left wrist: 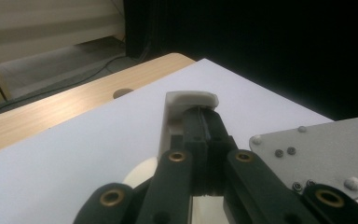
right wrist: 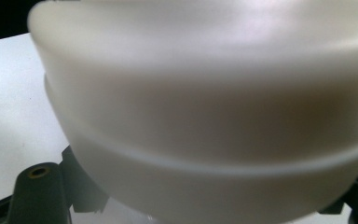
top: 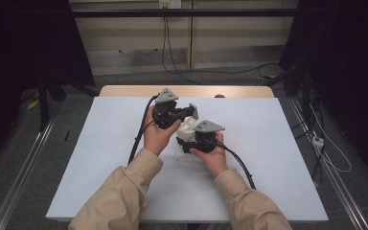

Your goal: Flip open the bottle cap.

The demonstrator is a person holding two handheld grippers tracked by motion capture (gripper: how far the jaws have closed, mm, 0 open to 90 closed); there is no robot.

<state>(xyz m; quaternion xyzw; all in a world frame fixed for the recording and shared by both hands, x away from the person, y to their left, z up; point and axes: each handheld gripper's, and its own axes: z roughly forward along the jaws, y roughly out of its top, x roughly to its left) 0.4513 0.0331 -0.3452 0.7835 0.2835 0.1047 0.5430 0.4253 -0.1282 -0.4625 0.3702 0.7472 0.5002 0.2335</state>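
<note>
Starting at the left: the left gripper (top: pixel 184 113) sits just past desk centre, held up off the white desk (top: pixel 100 163), w/ its grey three-cornered plate on top. In the left gripper view its fingers (left wrist: pixel 200 135) are pressed together, tips pinching the thin edge of a white plastic part (left wrist: pixel 186 100); that edge curls over the tips like a lip, and a rounder bit of the same part shows low between the black links. Left hand (top: pixel 157 136) grips the body from below, wrist bent so the fingers point toward the right side of the desk, cable trailing back along the tan sleeve (top: pixel 124 191).

Centre: the white plastic part sits between the two grippers in the high view, touching both, around mid-desk. Can't tell if it rests on the desk or hangs just above.

Right: the right gripper (top: pixel 188 143) is just beside the left one, nearer the person, fingers pointing left into the part. In the right gripper view the part's rounded, ridged wall is very close and blurred, w/ the fingers' black links at the bottom corners; tips are hidden behind it, closed down on the part. Right hand (top: pixel 213 155) cups the body from behind, forearm angling in from bottom right, cable looping off to the right.
</note>
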